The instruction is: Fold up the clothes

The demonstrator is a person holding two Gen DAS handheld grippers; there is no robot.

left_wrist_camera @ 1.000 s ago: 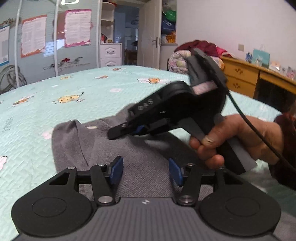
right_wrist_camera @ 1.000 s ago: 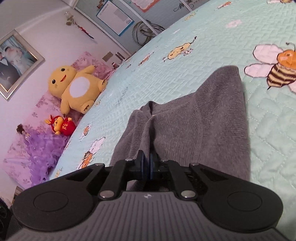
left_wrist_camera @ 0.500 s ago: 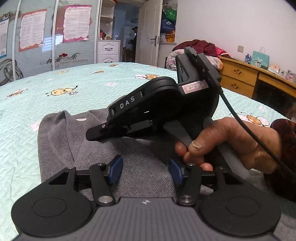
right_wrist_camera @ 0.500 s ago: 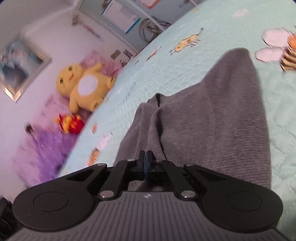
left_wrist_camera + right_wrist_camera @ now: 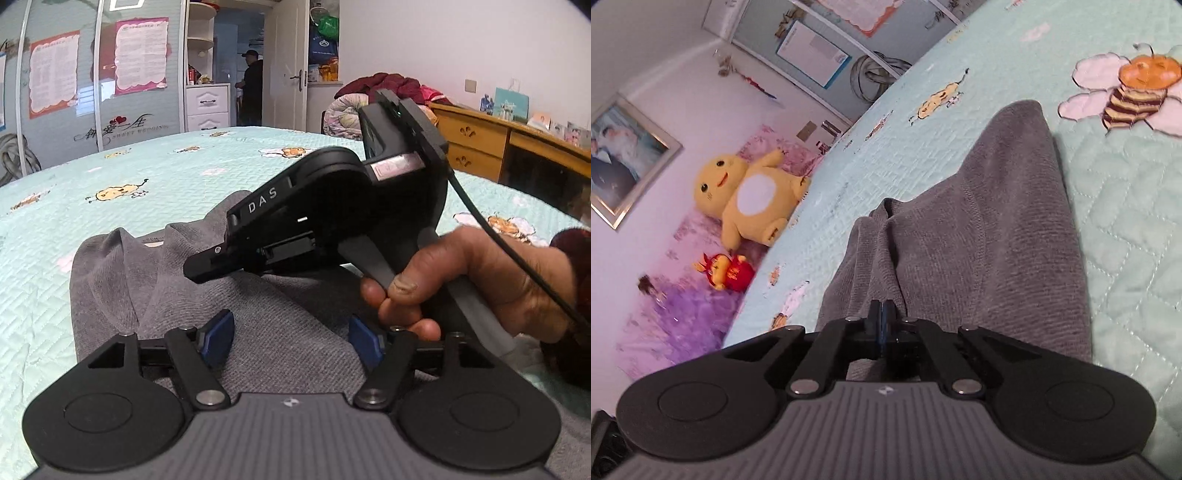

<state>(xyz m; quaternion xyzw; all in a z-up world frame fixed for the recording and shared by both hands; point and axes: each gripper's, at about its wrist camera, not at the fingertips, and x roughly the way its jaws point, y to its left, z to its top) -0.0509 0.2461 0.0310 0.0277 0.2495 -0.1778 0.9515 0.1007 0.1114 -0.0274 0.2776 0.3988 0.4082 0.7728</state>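
My left gripper (image 5: 291, 334) hung with its blue pads wide apart and nothing between them, low in the frame over the grey sweater (image 5: 177, 280); the sweater lay spread on the pale green quilt (image 5: 155, 173), filling the lower middle of both views; my right gripper (image 5: 882, 314) sat at the lower centre of its view with the pads pressed together, and whether they pinched the cloth I could not tell; a hand (image 5: 476, 280) held that gripper's handle at centre right.
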